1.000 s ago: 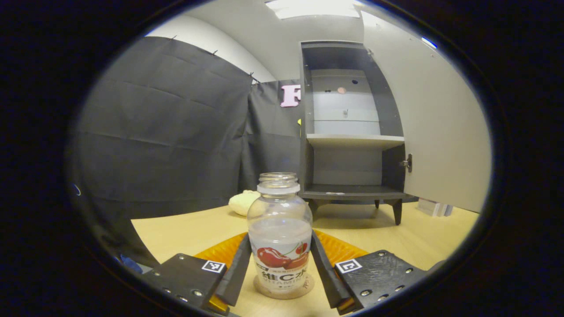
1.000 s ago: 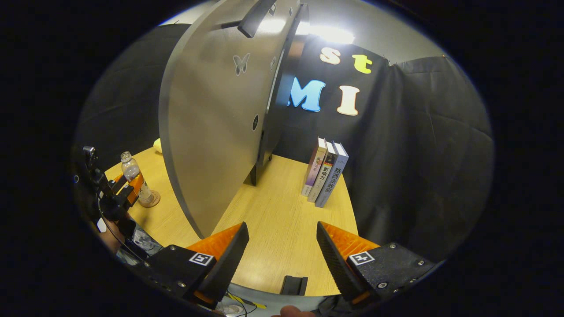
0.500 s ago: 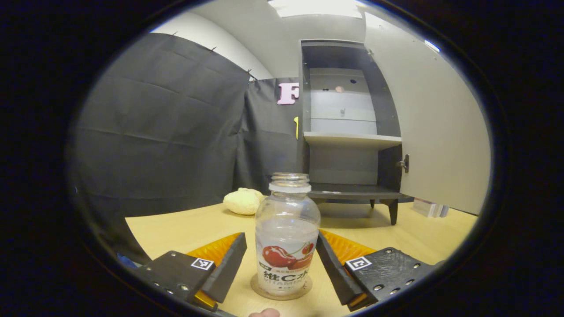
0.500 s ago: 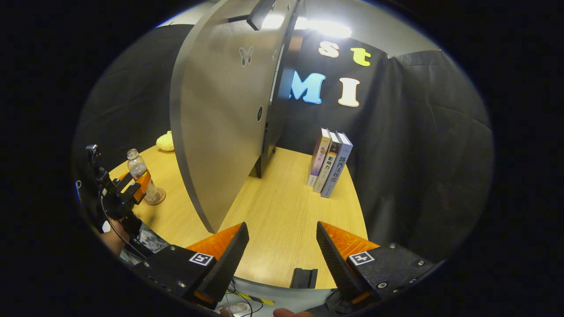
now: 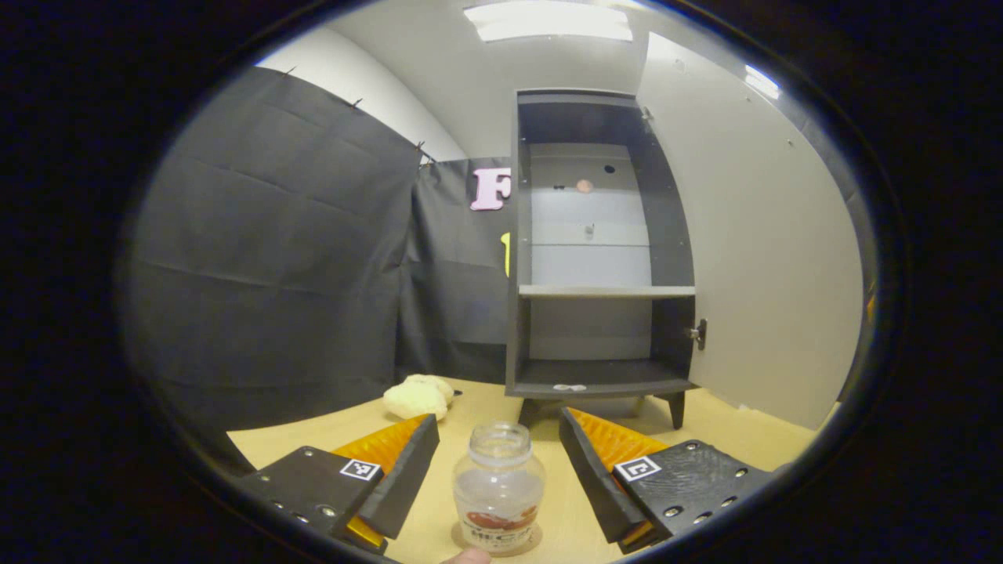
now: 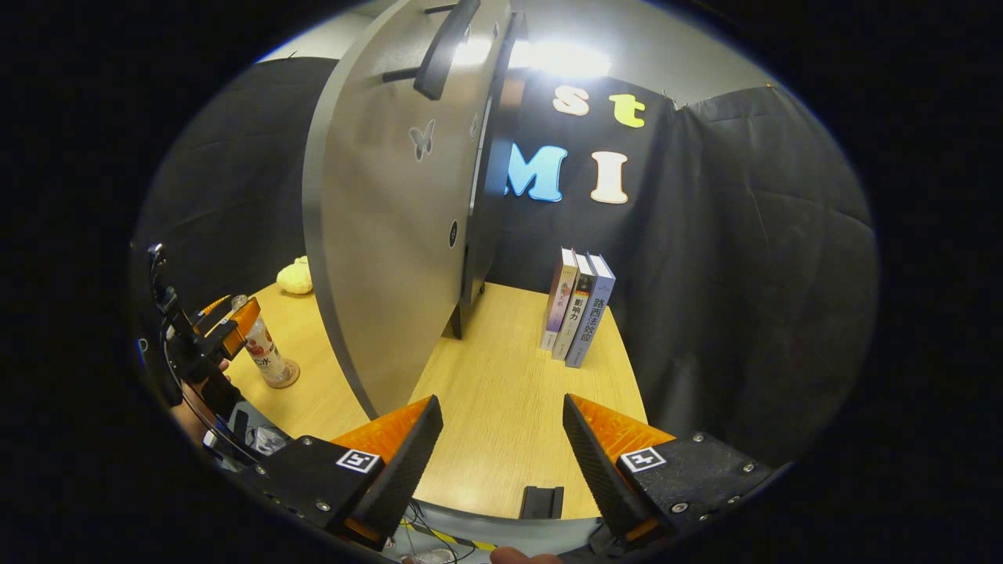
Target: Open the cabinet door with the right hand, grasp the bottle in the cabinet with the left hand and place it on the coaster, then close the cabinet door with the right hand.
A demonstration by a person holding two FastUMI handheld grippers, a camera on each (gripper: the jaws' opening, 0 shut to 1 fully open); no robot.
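Bottle [image 5: 499, 488] upright on coaster [image 5: 528, 543], long axis vertical, uncapped mouth up, between spread jaws of left gripper [image 5: 497, 450], untouched, right gripper [image 6: 501, 435] jaws spread, empty, cabinet door [image 6: 384, 227] open.

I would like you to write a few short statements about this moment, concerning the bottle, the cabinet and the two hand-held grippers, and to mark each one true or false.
1. The bottle stands upright on the coaster. True.
2. The left hand-held gripper is shut on the bottle. False: its fingers are spread, apart from the bottle on both sides.
3. The cabinet door is closed. False: it is swung wide open, and the cabinet shelves are visible.
4. Three books stand upright on the table. True.
5. The right hand-held gripper holds the door handle. False: it is open and holds nothing.
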